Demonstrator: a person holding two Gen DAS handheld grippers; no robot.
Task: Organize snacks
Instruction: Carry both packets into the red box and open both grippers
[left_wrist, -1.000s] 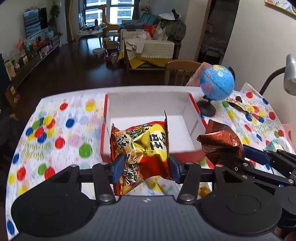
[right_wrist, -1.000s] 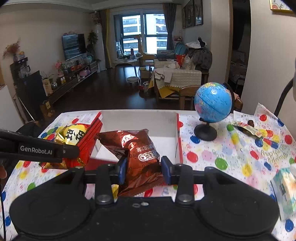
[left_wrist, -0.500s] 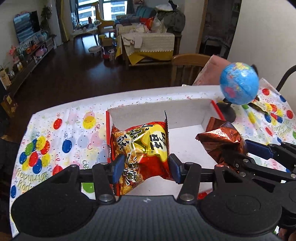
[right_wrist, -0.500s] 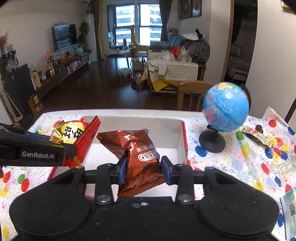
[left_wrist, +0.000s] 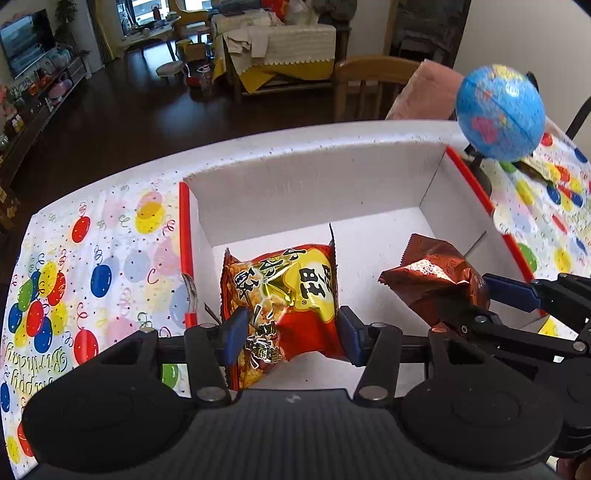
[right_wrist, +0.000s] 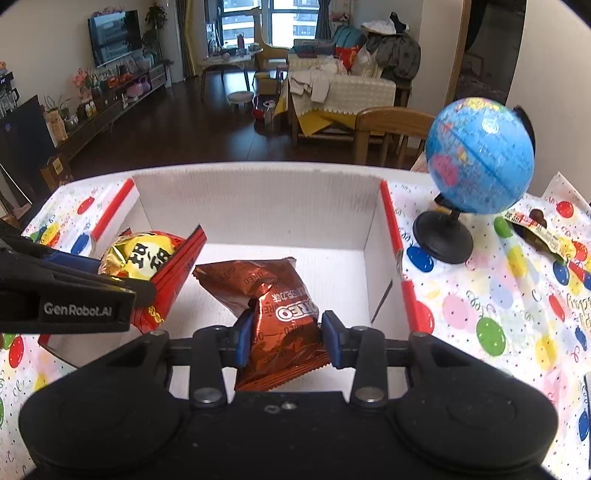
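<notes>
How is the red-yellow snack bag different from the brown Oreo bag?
The red-yellow bag is bright, with large black characters; the Oreo bag is dark brown with white lettering. The left tongs hold the first, the right tongs the second. Both are crinkled foil, held over the box.

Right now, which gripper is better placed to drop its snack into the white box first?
Right, slightly. The right gripper holds the Oreo bag over the middle of the white box; the left gripper holds the red-yellow bag nearer the box's left wall.

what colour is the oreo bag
Reddish brown foil, clearest in the right wrist view: oreo bag.
</notes>
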